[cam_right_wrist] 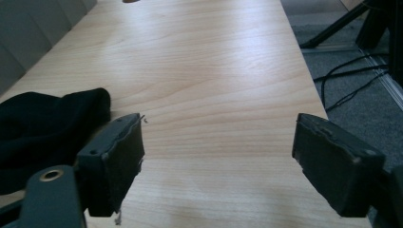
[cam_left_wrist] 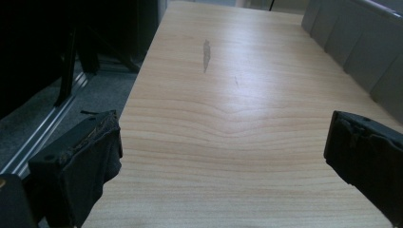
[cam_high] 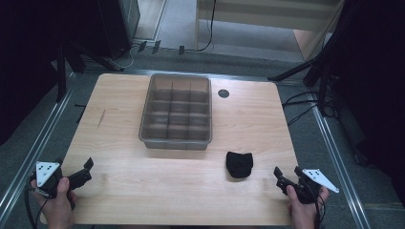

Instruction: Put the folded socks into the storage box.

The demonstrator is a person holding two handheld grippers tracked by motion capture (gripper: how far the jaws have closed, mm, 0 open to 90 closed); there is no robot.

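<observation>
The left claw, jaws spread wide and empty, hovers over the pale wooden table near its left edge; a grey divided bin lines the view's upper right.

One grey plastic divided tray, twelve compartments; one black bundled cloth; one wooden tabletop; two claws: left claw, right claw.

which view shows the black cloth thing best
The high view: the whole black cloth bundle lies on the table in front of the divided bin. The right gripper view catches part of it, behind a jaw. The left gripper view looks elsewhere.
</observation>
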